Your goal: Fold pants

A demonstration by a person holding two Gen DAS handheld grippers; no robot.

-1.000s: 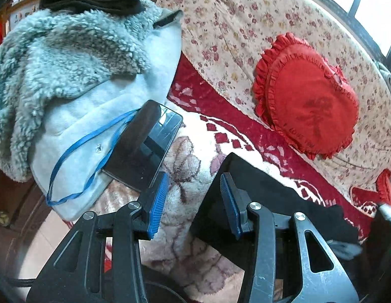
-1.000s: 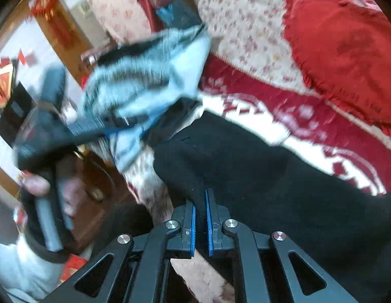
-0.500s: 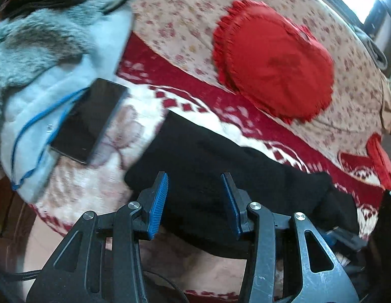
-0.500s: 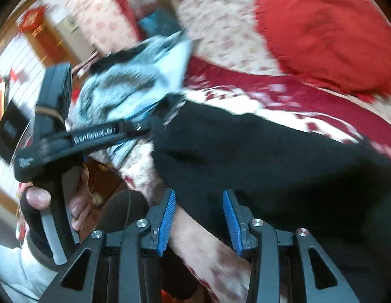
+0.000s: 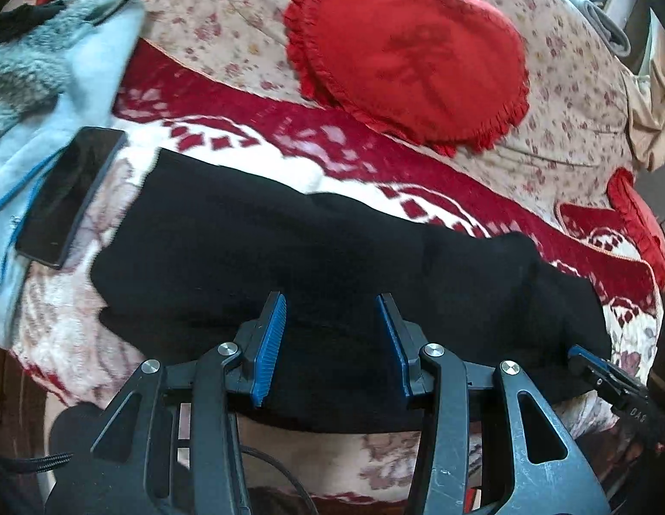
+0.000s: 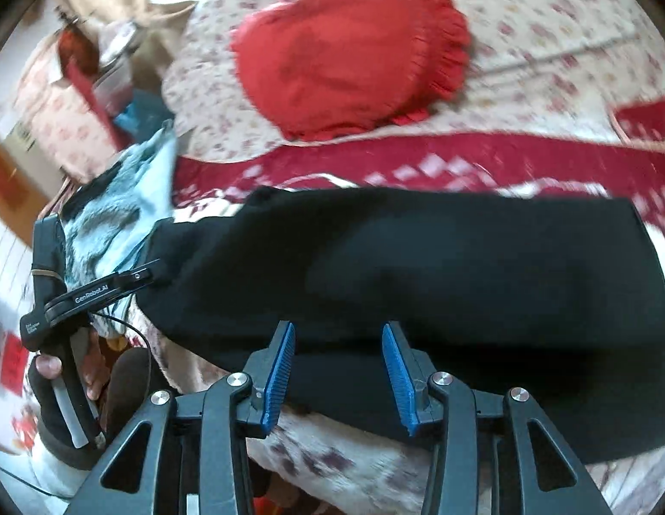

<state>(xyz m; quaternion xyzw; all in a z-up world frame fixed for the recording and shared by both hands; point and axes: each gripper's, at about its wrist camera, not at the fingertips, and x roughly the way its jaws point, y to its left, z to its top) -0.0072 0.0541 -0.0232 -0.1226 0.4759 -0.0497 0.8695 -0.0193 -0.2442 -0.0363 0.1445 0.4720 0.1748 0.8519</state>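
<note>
Since a second ago both my grippers have slid along the pants (image 5: 315,253), which lie folded in a long black strip across the sofa blanket (image 5: 255,159). My right gripper (image 6: 338,365) has just been opening; its fingers now stand wide, nothing between them. My left gripper (image 5: 332,343) hovers half open over the cloth. A phone (image 5: 70,193) lies just beside the pants, a red cushion (image 5: 409,60) behind.

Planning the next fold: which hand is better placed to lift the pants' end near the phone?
Left, probably. The left gripper, jaws open, hovers nearer that end of the pants; the right gripper, whose empty jaws have just been opening, is farther along the near edge.
</note>
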